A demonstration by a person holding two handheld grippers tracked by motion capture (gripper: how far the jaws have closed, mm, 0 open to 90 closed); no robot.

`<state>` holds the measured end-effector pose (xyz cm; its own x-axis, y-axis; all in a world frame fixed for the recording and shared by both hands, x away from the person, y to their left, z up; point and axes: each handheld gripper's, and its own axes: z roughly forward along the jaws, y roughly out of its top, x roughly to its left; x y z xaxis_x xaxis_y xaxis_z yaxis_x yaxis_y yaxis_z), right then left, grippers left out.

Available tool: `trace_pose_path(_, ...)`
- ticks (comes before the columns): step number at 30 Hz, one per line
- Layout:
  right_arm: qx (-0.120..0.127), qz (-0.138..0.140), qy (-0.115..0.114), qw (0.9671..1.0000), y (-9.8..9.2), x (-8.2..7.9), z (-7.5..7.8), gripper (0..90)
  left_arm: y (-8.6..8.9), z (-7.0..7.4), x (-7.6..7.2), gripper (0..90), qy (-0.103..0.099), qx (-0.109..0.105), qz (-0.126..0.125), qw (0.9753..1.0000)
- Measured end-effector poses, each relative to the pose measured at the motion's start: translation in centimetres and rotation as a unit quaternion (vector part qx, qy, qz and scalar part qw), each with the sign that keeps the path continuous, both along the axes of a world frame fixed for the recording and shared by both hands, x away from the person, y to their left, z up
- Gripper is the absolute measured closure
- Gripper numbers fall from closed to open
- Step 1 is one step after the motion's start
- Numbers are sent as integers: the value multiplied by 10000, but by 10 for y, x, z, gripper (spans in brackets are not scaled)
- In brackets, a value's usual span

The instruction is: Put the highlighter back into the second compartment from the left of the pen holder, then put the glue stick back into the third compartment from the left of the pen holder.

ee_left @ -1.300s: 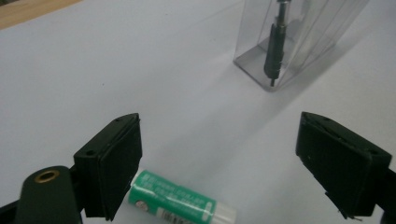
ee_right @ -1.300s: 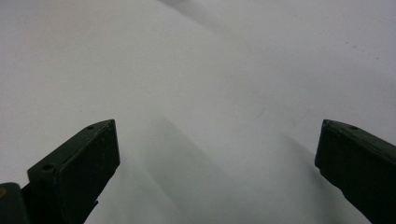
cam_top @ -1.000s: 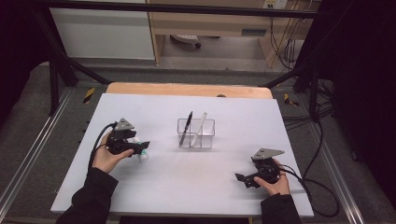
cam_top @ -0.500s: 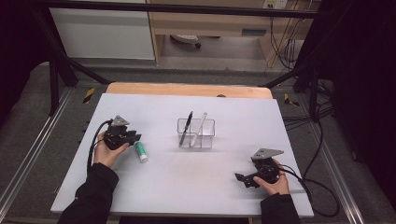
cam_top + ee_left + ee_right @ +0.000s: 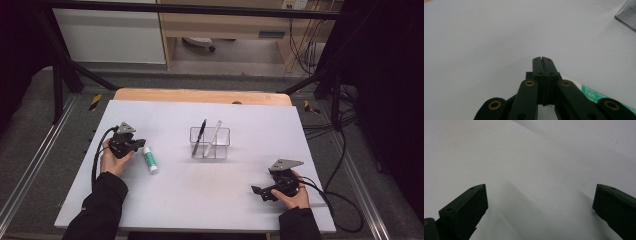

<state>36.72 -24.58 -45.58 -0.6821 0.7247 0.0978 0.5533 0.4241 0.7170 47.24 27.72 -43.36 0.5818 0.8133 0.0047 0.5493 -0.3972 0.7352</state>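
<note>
A white table [image 5: 200,200] carries a clear plastic holder [image 5: 210,143] near its middle, with a black pen [image 5: 200,134] and a white pen [image 5: 215,133] standing tilted inside it. At the left side of the table, the person's left hand [image 5: 113,161] holds the left gripper [image 5: 134,144], whose jaws are pressed flat together with nothing between them; the left gripper view shows the two black jaws meeting along a thin seam above bare white table. Just beside that gripper, on the side toward the holder, a white tube with a green label [image 5: 149,159] lies flat on the table, apart from the jaws; a part of its green-printed label [image 5: 596,96] shows under the linkage in the left gripper view, and a corner of the holder [image 5: 627,15] sits at the upper right there. Near the front right corner of the table, the right hand [image 5: 295,196] holds the right gripper [image 5: 260,192] low over the surface, well apart from the holder. Its jaws stand wide apart and hold nothing, with plain white table between them in the right gripper view.
</note>
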Motion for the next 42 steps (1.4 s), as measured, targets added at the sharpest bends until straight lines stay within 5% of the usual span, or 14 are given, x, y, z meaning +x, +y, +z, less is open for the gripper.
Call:
trace_pose_path(8, -5, -6, 6, 10000, 0, 0, 0, 5, 2, -4, 1, 894, 119, -13, -112, 9999)
trace_pose_path(27, -32, 42, -8, 10000, 1, 0, -1, 5, -1, -5, -1, 893, 35, -12, -208, 9998)
trace_pose_path(32, -33, 52, -4, 10000, 0, 0, -1, 5, -4, -5, 5, 893, -10, -261, -94, 9996)
trace_pose_path(42, -35, 31, -1, 10000, 0, 0, 0, 5, -14, -11, 10, 893, 45, -146, -258, 9996)
